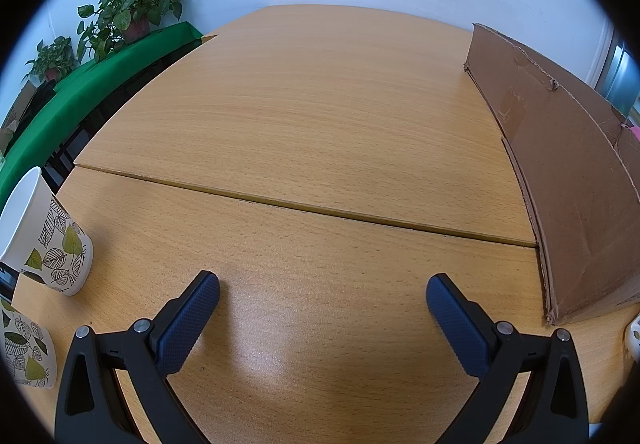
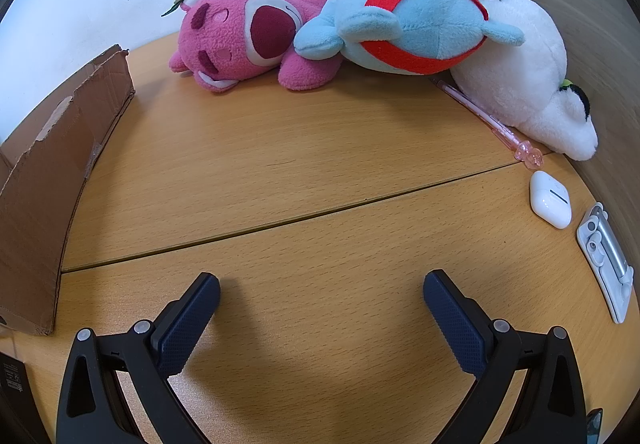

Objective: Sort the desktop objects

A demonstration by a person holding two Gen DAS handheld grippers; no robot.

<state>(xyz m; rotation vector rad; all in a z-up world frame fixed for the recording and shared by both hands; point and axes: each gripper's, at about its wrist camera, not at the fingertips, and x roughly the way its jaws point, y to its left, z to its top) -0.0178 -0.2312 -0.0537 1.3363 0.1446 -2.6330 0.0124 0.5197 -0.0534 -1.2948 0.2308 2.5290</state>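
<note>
Both tongs, left (image 1: pixel 322 294) and right (image 2: pixel 321 292), gape wide, empty, over worktop (image 2: pixel 320 172). Earbud case (image 2: pixel 550 199) lies front-right of right tongs; right hand nearer.

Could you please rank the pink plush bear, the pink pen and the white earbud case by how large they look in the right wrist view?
Largest to smallest, as they appear:
1. pink plush bear
2. pink pen, long but very thin
3. white earbud case
The case lies nearer the camera, so true sizes stay unsure.

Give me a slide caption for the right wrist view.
Open right hand-held gripper over wooden desk, facing plush toys, pink pen, earbud case.
</note>
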